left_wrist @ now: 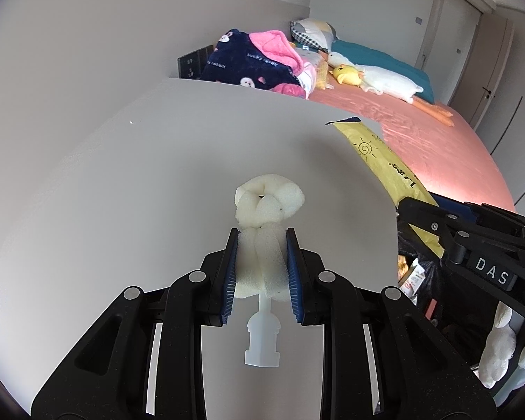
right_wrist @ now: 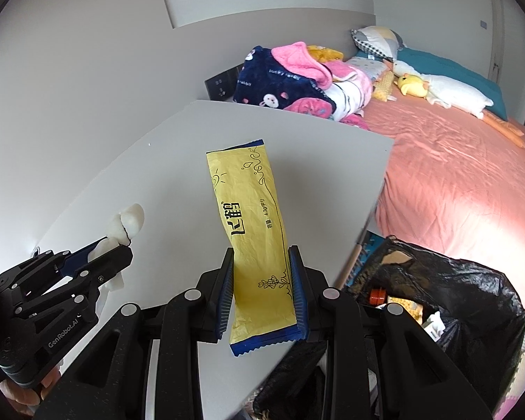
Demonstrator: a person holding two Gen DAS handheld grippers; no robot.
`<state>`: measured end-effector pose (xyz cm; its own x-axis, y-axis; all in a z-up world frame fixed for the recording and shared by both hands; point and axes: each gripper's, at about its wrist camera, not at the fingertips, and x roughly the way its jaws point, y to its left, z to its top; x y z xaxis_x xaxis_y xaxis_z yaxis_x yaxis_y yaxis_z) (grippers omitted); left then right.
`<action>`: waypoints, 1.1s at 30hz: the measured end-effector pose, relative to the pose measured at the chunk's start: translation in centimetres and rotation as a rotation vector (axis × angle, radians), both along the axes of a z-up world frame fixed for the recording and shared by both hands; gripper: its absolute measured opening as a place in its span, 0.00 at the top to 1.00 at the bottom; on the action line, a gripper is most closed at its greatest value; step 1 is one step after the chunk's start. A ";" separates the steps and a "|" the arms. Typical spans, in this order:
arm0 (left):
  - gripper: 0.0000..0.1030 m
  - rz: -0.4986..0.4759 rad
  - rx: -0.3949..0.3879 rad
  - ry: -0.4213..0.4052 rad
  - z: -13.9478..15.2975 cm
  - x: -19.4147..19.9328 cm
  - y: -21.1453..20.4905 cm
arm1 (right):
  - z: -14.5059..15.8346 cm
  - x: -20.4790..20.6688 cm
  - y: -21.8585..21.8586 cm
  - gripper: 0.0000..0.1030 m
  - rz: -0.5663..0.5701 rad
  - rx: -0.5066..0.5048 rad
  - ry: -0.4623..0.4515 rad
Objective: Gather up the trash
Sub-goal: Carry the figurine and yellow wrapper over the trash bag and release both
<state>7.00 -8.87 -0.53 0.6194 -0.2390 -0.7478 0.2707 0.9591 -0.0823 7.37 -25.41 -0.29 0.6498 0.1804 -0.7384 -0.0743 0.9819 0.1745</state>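
Left wrist view: my left gripper [left_wrist: 261,245] clamps white foam packing [left_wrist: 267,210] above the white tabletop [left_wrist: 140,175]. Right wrist view: my right gripper [right_wrist: 261,262] pinches a yellow wrapper [right_wrist: 252,217] over the tabletop's edge, beside the open black trash bag [right_wrist: 472,297].

L tongs [left_wrist: 261,266] & R tongs [right_wrist: 263,290] side by side, both angled down, jaws nearly closed, each clamping something.

foam piece [left_wrist: 267,210]: white, soft, porous, matt
wrapper [right_wrist: 253,224]: yellow, crinkled, slight sheen
table [left_wrist: 140,175]: smooth, matt white
trash bag [right_wrist: 472,297]: glossy black plastic film
bedsheet [right_wrist: 455,175]: pink cloth, wrinkled
gripper pads [left_wrist: 227,273]: blue, ribbed
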 end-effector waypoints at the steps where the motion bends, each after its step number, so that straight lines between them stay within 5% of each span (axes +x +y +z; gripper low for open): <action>1: 0.75 -0.007 0.000 0.000 0.0 -0.2 -0.4 | 0.0 -0.2 -0.3 0.70 -0.005 0.002 -0.001; 33: 0.74 -0.309 0.014 0.004 0.6 -6.0 -14.3 | -0.2 -10.3 -15.1 0.70 -0.279 0.036 -0.016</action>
